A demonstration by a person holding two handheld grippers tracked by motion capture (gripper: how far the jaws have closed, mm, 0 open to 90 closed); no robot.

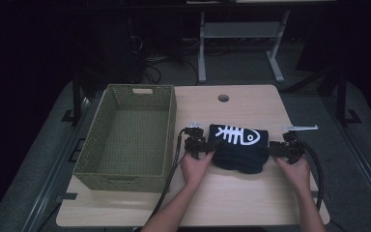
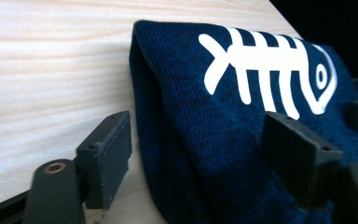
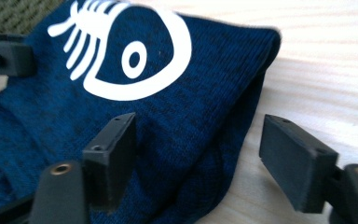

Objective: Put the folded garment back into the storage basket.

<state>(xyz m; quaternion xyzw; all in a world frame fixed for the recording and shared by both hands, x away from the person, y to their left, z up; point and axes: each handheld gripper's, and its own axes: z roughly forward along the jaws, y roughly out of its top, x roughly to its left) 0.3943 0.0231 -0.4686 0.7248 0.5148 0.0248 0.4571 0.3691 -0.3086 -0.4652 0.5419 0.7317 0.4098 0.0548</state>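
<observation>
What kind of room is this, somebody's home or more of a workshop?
Most likely a lab or workshop, not a home. A plain wooden table stands among dark equipment, loose cables lie on the floor behind it, and a person works cabled tongs, left and right, at a folded garment beside a woven basket.

This looks like a lab or recording workspace rather than a home. A pale wooden table (image 1: 251, 104) with a cable hole (image 1: 223, 98) stands on grey floor in a darkened room, black frame posts (image 1: 76, 94) flank it, and cables (image 1: 150, 72) lie tangled beneath a white-legged desk (image 1: 241, 43) behind.
</observation>
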